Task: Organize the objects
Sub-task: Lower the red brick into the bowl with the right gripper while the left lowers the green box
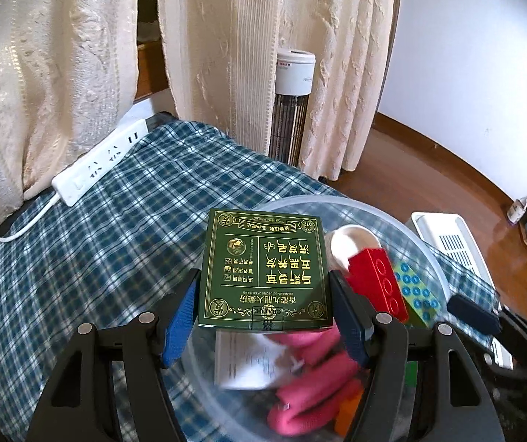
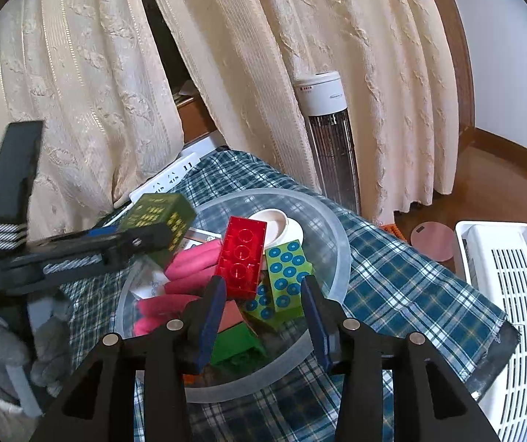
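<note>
Left hand-held gripper [image 1: 265,298] pinches a green box [image 1: 265,269] above a clear bowl [image 2: 337,228] on the checked surface [image 1: 116,228]. Right hand-held gripper [image 2: 263,294] hangs spread and empty over the bowl's toy bricks [image 2: 241,254]. Risk: an early release could tip the box off the piled bricks, over the rim.

Left gripper [image 1: 265,305] clamped on dark green box [image 1: 265,270], blue fingers [image 1: 180,326] pressing both sides; box held flat, gold print facing up, over clear plastic bowl [image 1: 429,250]. In bowl: red brick [image 1: 379,281], green brick with blue dots [image 1: 416,294], white cup [image 1: 352,245], pink cloth [image 1: 315,375], paper slip [image 1: 248,361]. Bowl on plaid-covered table [image 1: 90,258]. White power strip [image 1: 98,162] at far left edge, by cream curtains [image 1: 226,55].
</note>
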`<control>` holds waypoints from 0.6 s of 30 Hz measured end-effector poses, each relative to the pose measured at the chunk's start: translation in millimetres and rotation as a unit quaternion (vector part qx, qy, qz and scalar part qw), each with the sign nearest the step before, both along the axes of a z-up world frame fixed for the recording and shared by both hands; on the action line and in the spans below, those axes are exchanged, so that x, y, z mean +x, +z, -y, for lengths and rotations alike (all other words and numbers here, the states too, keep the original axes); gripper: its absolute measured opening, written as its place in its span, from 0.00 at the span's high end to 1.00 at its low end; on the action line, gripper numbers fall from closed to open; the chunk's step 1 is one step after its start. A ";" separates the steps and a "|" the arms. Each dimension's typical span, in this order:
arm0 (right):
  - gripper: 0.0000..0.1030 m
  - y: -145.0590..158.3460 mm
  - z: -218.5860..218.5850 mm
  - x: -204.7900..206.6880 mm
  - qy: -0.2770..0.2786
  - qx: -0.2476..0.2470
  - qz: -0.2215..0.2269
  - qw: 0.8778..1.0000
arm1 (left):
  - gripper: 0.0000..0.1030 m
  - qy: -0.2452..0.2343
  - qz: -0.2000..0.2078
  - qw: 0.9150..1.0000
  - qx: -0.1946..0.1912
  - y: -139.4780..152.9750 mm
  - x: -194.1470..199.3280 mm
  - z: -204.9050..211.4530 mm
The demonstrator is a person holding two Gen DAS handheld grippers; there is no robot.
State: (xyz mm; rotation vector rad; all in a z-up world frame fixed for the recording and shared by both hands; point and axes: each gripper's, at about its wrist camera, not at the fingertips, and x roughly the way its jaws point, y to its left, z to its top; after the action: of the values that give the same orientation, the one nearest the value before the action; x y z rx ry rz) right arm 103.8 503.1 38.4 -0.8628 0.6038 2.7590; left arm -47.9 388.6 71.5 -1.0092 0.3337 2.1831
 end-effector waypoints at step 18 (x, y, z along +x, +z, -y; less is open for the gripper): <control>0.56 0.0 -3.3 1.4 0.004 -0.005 -0.005 1.000 | 0.32 -0.027 0.026 0.999 -0.005 -12.3 -7.8 -31.6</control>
State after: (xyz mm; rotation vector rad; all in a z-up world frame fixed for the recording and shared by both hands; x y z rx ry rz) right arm 105.2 506.4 38.3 -0.8575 0.6166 2.7715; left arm -55.7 420.2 59.2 -1.0478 0.3451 2.1052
